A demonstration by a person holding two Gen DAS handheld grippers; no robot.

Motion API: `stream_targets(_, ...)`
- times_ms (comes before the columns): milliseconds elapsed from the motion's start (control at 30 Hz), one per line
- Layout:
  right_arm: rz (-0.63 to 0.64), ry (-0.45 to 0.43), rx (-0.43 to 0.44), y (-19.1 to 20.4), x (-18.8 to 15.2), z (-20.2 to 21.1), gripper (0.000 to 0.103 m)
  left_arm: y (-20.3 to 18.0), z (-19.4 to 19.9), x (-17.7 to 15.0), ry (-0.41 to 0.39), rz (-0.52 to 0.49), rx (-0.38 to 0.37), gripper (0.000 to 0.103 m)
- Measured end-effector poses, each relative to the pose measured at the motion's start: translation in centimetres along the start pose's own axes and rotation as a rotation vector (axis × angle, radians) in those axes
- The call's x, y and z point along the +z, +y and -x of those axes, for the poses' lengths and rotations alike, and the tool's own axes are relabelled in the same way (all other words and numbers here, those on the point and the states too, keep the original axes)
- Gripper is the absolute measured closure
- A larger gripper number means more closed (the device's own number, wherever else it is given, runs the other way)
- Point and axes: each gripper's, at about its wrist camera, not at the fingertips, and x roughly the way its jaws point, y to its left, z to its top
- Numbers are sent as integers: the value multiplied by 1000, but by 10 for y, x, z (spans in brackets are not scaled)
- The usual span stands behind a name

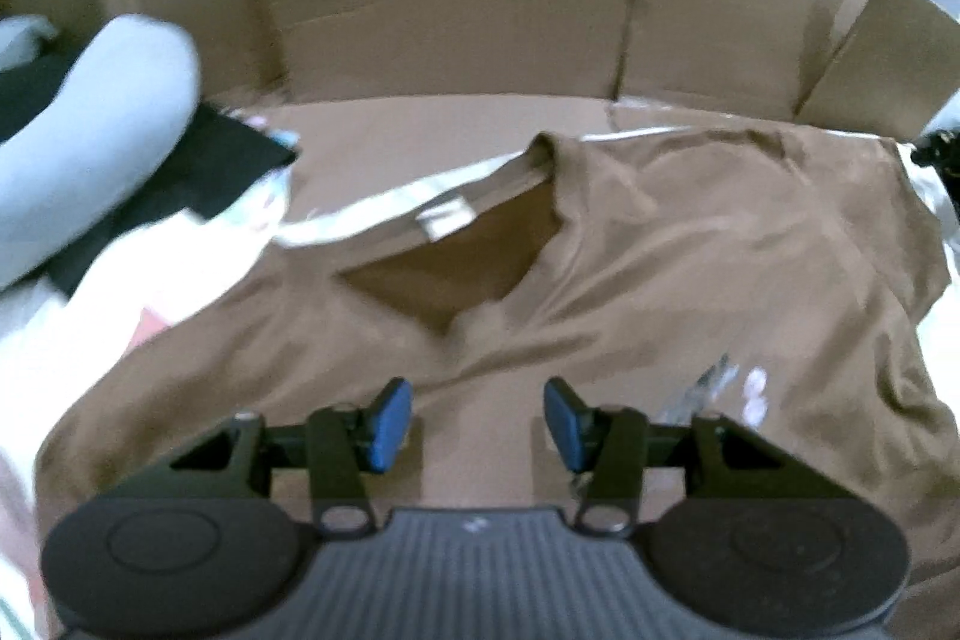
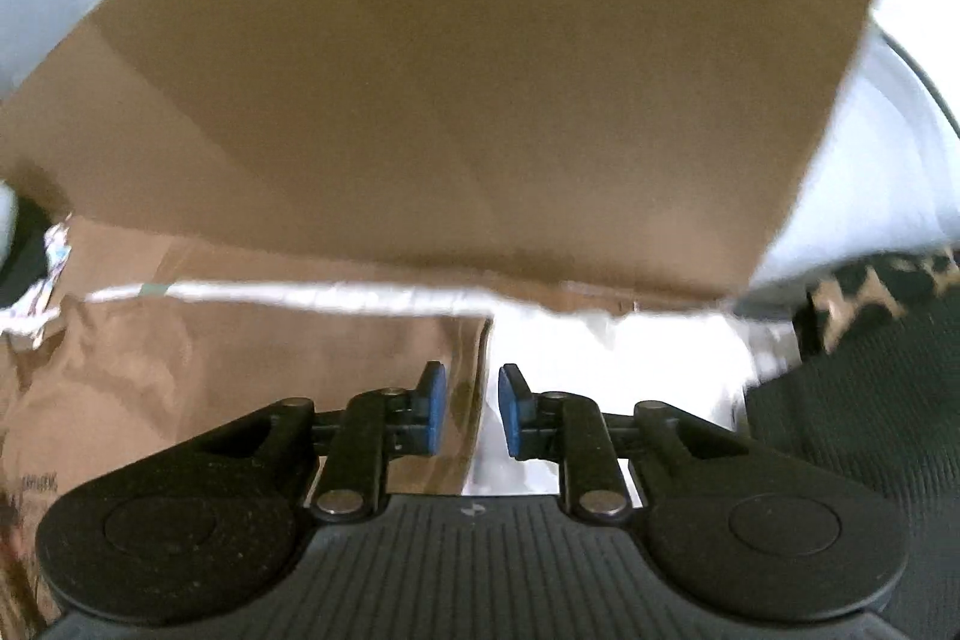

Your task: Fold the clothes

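the brown shirt is lying spread flat, front up, just before the cardboard wall, its collar pointing toward that wall. the left gripper is hovering over the shirt's chest below the collar, blue pads apart, nothing between them. the right gripper is sitting at the shirt's side edge, jaws narrowly apart, the edge lying between the pads but not visibly pinched (contact is unclear). to fold well, each gripper is best taking one layer at an edge, lifting evenly, keeping the cloth taut.
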Motion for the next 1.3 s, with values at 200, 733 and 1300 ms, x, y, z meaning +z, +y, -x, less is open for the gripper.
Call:
stream_targets(200,-36,57,49,3,-37,11,63,-19,-21,27,-22,-44,-65,51)
stream_targets(733,-128,118,125,10,-82,-4,58,-57,-45,32,43,-161,-135,51)
stream_targets(1300,-35,73,136,21,-61,34,103,-62,-40,28,16,-145,-194,50)
